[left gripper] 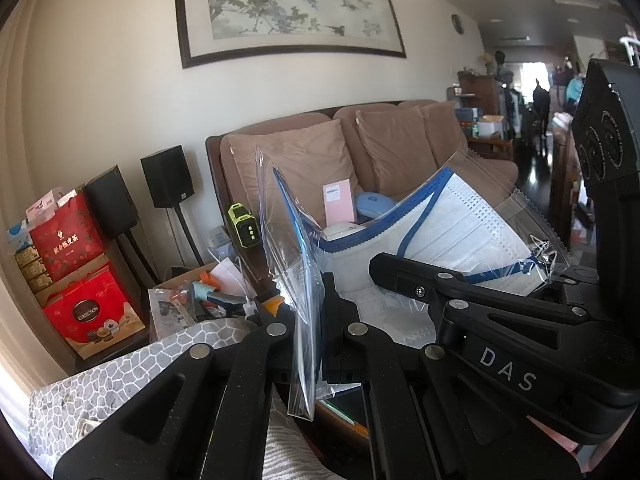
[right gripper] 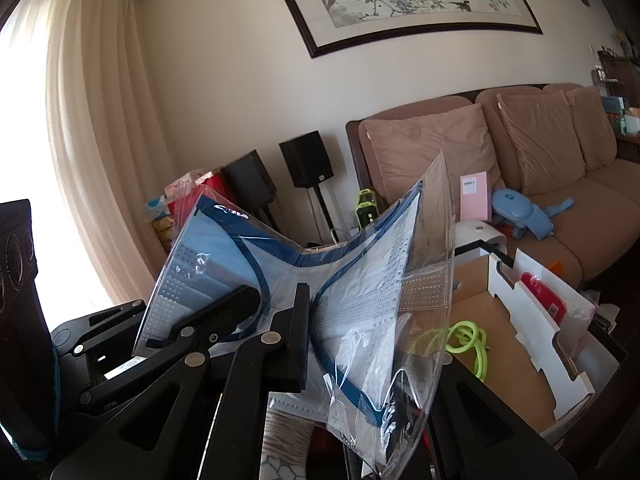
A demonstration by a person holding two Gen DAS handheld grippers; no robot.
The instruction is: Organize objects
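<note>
Mid-carry: left gripper (left gripper: pixel 308 300) and right gripper (right gripper: pixel 340 320) were both clamped shut on the mask bag (right gripper: pixel 360 280) — held up near the cameras. Next: probably the cardboard box (right gripper: pixel 500 320) on the right — release gently.

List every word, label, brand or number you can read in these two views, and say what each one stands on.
"DAS": on the black body of the right gripper.
"COLLECTION", barely legible: round badge on the lower red gift box.
Gold Chinese characters on the upper red gift box: too small to read.
White label on the pink box: too small to read.
Badge on the black speaker: too small to read.
</note>
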